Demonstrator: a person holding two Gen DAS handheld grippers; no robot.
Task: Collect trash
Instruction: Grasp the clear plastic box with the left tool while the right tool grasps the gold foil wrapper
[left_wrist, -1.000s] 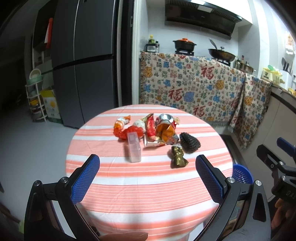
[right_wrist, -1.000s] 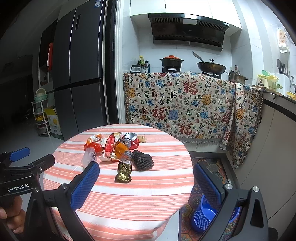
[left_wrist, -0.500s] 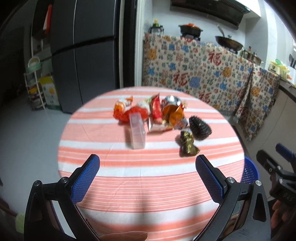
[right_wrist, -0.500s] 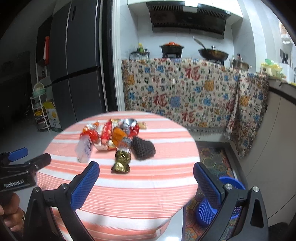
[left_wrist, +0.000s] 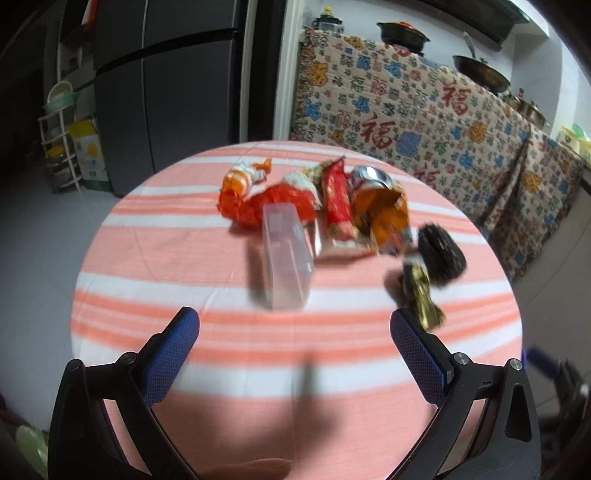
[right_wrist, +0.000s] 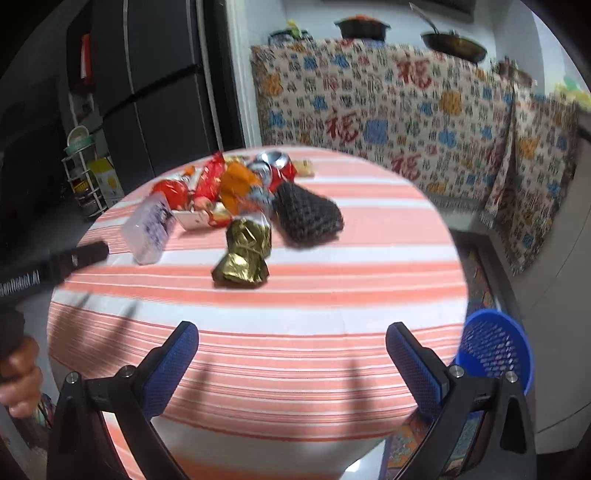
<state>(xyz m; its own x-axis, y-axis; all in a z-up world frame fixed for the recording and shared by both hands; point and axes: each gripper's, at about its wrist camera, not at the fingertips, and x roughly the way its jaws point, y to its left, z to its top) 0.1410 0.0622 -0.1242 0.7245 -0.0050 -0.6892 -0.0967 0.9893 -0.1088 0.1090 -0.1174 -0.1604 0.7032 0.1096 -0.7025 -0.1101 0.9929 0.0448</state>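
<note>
The step in hand was the approach: the left hand-held gripper (left_wrist: 294, 334) and the right hand-held gripper (right_wrist: 291, 345) hung spread apart and empty above the round, orange-striped desk (right_wrist: 332, 295). Mid-desk lay one clear plastic box (left_wrist: 284, 260), one gold foil wrapper (right_wrist: 243, 254), one black mesh pouch (right_wrist: 306, 214), one crushed can (right_wrist: 273, 164) and several red and orange wrappers, too tangled to count. Probably next: close on one piece, carry it to the one blue mesh basket (right_wrist: 495, 350) on the floor.

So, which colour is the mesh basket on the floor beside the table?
The basket is blue, clearest in the right wrist view.

Home kitchen: fridge (left_wrist: 166, 92), wok (left_wrist: 480, 75) and pot (left_wrist: 402, 31).
</note>
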